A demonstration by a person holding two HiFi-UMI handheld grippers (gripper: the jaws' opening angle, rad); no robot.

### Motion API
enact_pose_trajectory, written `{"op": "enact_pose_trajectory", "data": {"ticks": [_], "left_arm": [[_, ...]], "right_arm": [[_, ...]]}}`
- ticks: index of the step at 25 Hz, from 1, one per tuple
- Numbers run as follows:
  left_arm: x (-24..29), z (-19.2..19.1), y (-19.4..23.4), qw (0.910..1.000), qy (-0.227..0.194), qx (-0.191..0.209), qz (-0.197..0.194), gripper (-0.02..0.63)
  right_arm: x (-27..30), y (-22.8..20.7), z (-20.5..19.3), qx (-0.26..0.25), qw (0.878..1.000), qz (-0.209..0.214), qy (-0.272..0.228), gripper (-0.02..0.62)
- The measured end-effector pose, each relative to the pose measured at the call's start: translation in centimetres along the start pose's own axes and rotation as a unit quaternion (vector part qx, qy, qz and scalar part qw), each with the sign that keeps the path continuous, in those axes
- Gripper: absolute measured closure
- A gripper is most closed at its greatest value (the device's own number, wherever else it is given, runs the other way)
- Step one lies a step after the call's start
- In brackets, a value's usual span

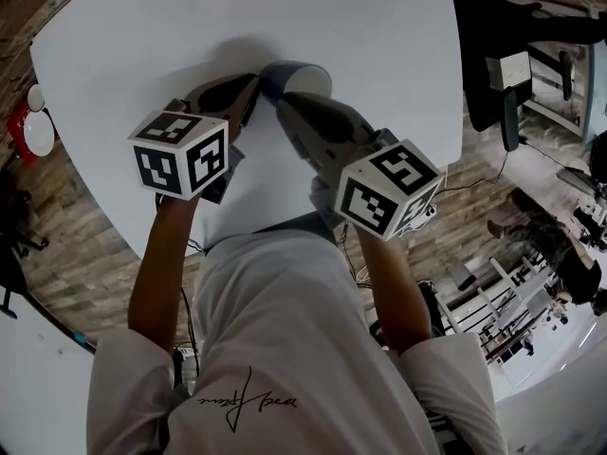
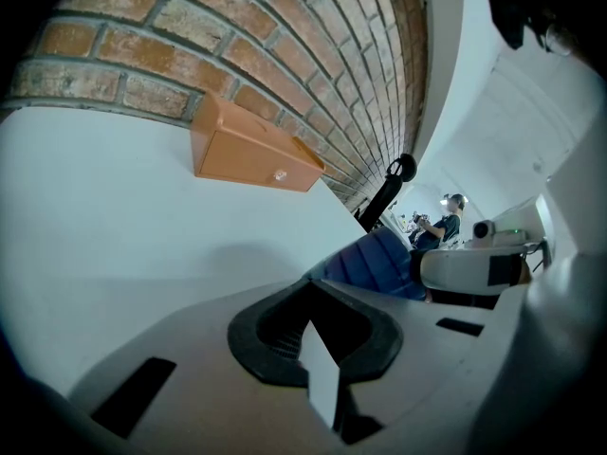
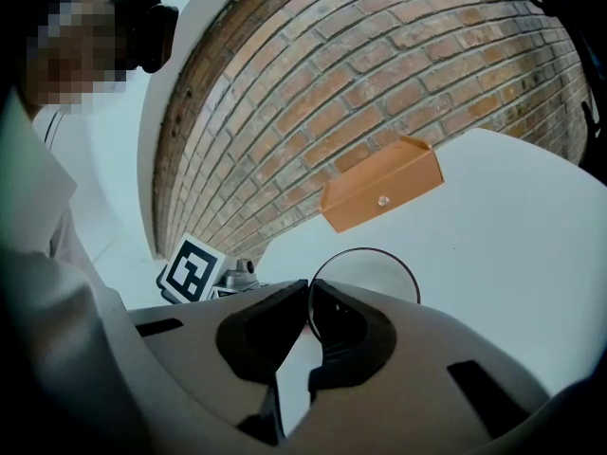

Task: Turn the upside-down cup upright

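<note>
Nearest the body, both forearms reached forward from the white shirt, wrists angled down, so the two grippers converged on the cup from either side. The right gripper (image 3: 306,300) was clenched on the cup (image 3: 368,271), its pads pinching the thin rim wall with one pad inside the mouth and one outside. The left gripper (image 2: 309,290) was closed on nothing, its tip just left of the cup and the blue ribbed side showing past it; contact could not be judged. The cup sat on the white table (image 1: 379,27), its round mouth facing the right gripper. How far it leaned could not be made out.

Judging by that thin wall and pale inside, this was a light, stiff cup, likely smooth and ready to pivot or slip in a rim pinch. The rim hold suited turning it, and a steadying touch low on the ribbed side would have helped.

Beyond the cup lay an orange box (image 3: 381,195) against the brick wall (image 3: 379,83).
</note>
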State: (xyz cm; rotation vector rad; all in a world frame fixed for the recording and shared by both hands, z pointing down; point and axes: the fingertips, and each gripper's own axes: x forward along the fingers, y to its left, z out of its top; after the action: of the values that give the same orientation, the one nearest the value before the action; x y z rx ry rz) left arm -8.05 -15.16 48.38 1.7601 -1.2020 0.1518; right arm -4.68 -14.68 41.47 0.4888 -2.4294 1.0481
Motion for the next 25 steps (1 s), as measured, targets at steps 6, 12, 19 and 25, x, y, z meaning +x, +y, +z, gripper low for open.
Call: {"op": "enact_pose_trajectory", "data": {"ticks": [6,12,19,25], "left_arm": [[0.0,0.0,-0.2,1.0000,0.001,-0.002,0.000,0.597],[-0.1,-0.1,0.0,1.0000,-0.001,-0.005,0.001,0.597],[-0.4,-0.2,0.2,1.0000,-0.003,-0.009,0.003,0.597],[-0.9,-0.4,1.1,0.9997,-0.008,-0.017,0.013,0.597]], "right_arm": [[0.2,0.3,0.0,-0.022,1.000,-0.001,0.010,0.572],[0.4,0.5,-0.1,-0.033,0.999,-0.003,0.017,0.572],[0.8,0.9,-0.2,-0.047,0.998,-0.001,0.028,0.572],[1.7,1.3,-0.3,-0.065,0.997,-0.006,0.038,0.574]]}}
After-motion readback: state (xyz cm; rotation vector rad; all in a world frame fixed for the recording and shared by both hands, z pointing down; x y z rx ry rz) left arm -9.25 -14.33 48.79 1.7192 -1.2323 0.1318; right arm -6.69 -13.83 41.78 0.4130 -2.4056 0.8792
